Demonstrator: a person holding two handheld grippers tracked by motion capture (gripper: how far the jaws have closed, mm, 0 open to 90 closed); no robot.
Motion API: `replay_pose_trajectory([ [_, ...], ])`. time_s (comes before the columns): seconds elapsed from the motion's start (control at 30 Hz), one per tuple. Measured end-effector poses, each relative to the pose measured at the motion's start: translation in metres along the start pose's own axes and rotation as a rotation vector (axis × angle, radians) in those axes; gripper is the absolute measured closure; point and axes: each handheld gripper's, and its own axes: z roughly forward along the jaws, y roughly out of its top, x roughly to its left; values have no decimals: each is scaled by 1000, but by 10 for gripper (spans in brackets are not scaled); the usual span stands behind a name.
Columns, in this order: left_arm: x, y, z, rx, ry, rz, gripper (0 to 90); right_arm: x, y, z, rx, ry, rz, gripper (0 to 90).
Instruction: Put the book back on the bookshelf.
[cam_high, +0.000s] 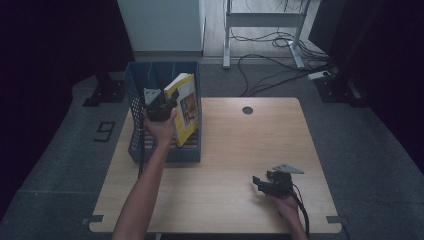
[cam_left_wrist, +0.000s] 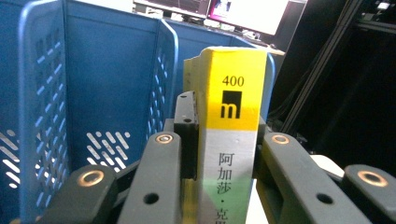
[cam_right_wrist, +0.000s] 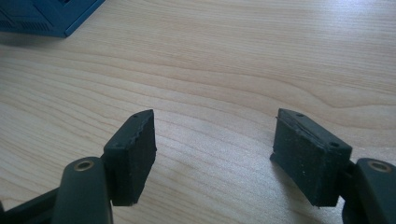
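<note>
A: Start with the biggest thing. What did the high view show?

B: A light wooden table (cam_high: 235, 165) with a dark round hole (cam_high: 247, 110) near its far edge. At its far left corner stood a blue file rack (cam_high: 145, 80) with perforated walls and upright dividers.

A: And the book?

B: A yellow book (cam_high: 186, 107) was in the rack's right-hand part, leaning toward the right wall with its top tilted over. Whether its lower edge rested on the rack's floor I could not tell, since the hand and the rack's front wall covered that part.

A: Who had hold of it?

B: The left gripper (cam_high: 161, 105), held in the person's left hand (cam_high: 161, 129), with the forearm reaching up from the bottom edge. In the left gripper view its jaws were pinching the book (cam_left_wrist: 231, 140) across the spine, one pad on each cover. The spine was yellow at the top, with the figure 400 and a black square, and grey below with printed characters. The rack's blue dividers (cam_left_wrist: 109, 79) stood just beside it on the left of that view.

A: And the other side?

B: The right gripper (cam_high: 261, 183) lay low over the near right part of the table, well apart from the rack, in the person's right hand (cam_high: 287, 205). In the right gripper view its jaws were spread wide, bare wood (cam_right_wrist: 224, 84) between them, and a corner of the rack (cam_right_wrist: 56, 16) showed at the upper left.
</note>
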Motion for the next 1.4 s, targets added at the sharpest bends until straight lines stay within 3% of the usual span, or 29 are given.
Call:
replay_pose_trajectory([
  [0.27, -3, -4, 9, 8, 5, 27, 757, 0, 0, 0, 0, -1, 0, 290],
  [0.87, -12, -25, 32, 34, 22, 29, 755, 1, 0, 0, 0, -3, -4, 290],
  [1.1, -13, -28, 29, 31, 11, 22, 752, 1, 0, 0, 4, -7, -8, 290],
  [1.4, -15, -35, 9, 43, -30, 16, 735, 3, 0, 1, 5, -19, -22, 289],
])
